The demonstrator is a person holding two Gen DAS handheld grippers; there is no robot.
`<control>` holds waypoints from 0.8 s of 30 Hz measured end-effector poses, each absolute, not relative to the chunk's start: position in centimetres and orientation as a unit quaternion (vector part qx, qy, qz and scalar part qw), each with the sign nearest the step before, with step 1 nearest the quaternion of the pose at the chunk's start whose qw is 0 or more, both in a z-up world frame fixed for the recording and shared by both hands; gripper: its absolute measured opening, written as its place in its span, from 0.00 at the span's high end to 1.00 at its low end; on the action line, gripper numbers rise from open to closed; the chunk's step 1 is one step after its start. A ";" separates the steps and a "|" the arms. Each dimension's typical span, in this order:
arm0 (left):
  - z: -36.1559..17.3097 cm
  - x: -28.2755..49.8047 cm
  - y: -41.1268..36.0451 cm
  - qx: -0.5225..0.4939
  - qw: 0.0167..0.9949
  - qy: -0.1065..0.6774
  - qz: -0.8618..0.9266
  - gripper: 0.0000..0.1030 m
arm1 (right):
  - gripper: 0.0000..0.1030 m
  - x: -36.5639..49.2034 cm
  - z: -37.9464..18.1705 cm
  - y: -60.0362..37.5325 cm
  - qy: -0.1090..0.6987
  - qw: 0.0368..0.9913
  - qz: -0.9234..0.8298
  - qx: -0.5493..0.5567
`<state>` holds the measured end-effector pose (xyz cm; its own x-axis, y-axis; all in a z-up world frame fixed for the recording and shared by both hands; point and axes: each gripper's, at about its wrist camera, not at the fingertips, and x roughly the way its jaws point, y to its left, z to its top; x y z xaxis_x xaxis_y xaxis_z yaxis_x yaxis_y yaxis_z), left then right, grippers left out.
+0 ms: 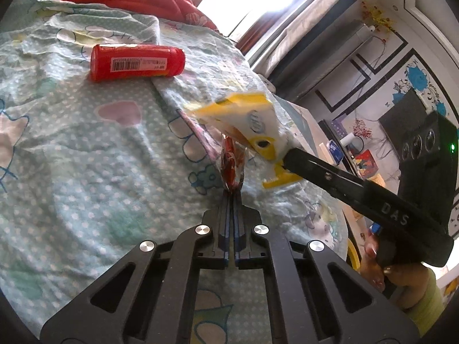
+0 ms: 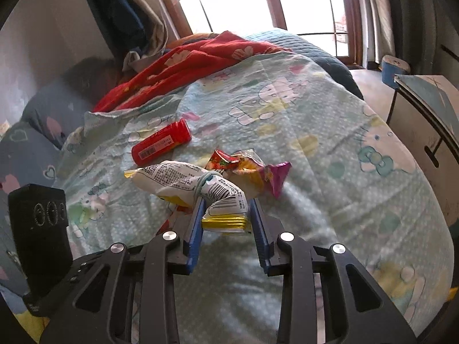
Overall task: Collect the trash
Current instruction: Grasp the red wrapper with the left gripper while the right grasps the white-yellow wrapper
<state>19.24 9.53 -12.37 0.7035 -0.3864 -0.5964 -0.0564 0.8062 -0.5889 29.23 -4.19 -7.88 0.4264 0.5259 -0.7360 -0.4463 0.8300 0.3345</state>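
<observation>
The left tool [image 1: 233, 192] is clamped fully shut on the tail of a red wrapper [image 1: 229, 162], a thin pinch that could slip out. The right tool [image 2: 226, 215], jaws partly closed, has a white and yellow snack bag [image 2: 186, 180] between them; the crinkly bag could slide free. Beyond both lies a red canister [image 1: 137, 62] on the bed [image 1: 71, 143], capped, contents unseen. No trash bin shows.

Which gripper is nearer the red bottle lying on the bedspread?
Left, going by the left wrist view. The left gripper, shut on a red wrapper, sits nearer the red bottle. The right gripper, around the white snack bag, is farther.
</observation>
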 end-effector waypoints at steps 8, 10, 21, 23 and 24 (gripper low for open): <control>-10.9 17.6 8.4 -0.266 0.889 0.361 -0.096 1.00 | 0.72 26.4 -6.6 -7.5 0.440 0.849 0.276 0.094; -10.6 17.3 8.2 -0.258 0.892 0.359 -0.098 1.00 | 0.72 25.6 -6.4 -8.3 0.438 0.850 0.274 0.104; -8.3 16.3 5.2 -0.226 0.901 0.349 -0.127 1.00 | 0.73 22.9 -5.2 -13.5 0.417 0.862 0.241 0.155; -8.0 16.2 4.5 -0.220 0.902 0.347 -0.133 1.00 | 0.73 22.5 -5.0 -14.5 0.413 0.864 0.235 0.164; -7.9 16.1 4.2 -0.218 0.902 0.347 -0.137 1.00 | 0.73 22.4 -4.8 -15.1 0.411 0.866 0.230 0.170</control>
